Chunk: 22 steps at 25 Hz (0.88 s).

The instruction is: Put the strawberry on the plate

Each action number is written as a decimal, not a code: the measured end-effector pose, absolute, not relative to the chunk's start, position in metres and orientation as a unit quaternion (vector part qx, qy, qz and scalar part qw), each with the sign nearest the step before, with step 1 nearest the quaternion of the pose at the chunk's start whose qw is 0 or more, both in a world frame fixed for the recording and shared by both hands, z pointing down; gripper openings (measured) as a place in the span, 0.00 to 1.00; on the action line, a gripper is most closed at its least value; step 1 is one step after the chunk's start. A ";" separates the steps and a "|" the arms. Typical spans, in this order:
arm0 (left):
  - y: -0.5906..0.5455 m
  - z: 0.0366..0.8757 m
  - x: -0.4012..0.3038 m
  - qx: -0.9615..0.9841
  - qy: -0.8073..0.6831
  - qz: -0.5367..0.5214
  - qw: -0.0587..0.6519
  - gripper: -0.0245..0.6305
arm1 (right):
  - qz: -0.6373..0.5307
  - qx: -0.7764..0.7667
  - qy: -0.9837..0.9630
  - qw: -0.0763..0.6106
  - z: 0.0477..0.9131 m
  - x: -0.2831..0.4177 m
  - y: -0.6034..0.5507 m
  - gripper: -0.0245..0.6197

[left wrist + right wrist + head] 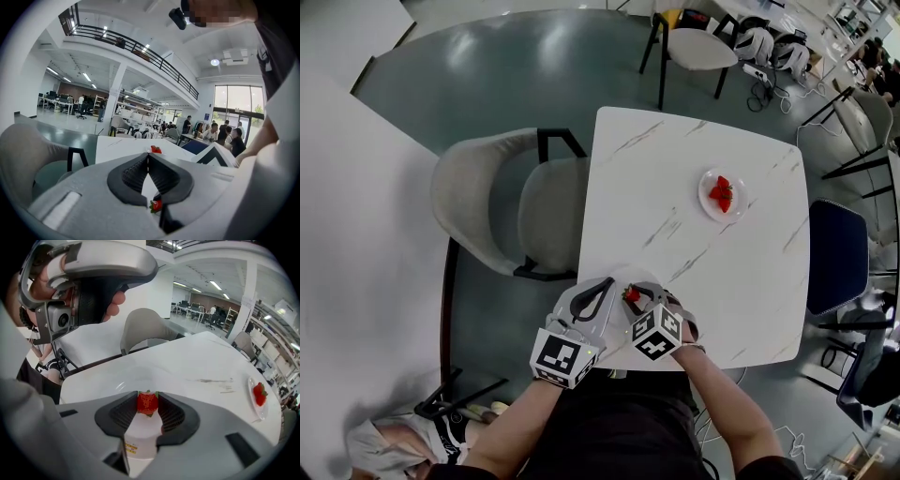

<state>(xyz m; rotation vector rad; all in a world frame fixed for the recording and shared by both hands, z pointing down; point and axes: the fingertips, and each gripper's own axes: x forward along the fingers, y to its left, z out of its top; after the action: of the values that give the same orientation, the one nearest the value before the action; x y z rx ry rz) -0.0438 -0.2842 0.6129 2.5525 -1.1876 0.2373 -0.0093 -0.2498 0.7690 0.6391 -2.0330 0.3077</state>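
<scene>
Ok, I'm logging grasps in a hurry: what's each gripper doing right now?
Left gripper: closed, nothing between its jaws.
Right gripper: closed on the small red strawberry.

No legible text anywhere; small yellow label (132, 446) too blurred to read.

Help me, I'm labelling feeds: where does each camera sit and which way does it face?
Head view: on the person's head, steeply down at the table, left gripper, right gripper, arms.
Left gripper view: rides that gripper, along its shut jaws across the table; right gripper's cube at right.
Right gripper view: rides that gripper, along jaws clamping the strawberry; left gripper upper left.
Shared: far plate, head and right gripper views.
</scene>
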 end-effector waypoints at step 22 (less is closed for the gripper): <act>-0.259 0.560 -0.031 0.894 -0.404 0.103 0.164 0.05 | 0.231 0.298 -0.867 0.326 0.646 -0.008 -0.235 0.20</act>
<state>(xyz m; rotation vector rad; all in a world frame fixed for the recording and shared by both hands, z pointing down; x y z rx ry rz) -0.0315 -0.2586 0.5603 2.5494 -1.1522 0.2933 -0.0078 -0.2350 0.6458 0.7812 -2.2715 0.6052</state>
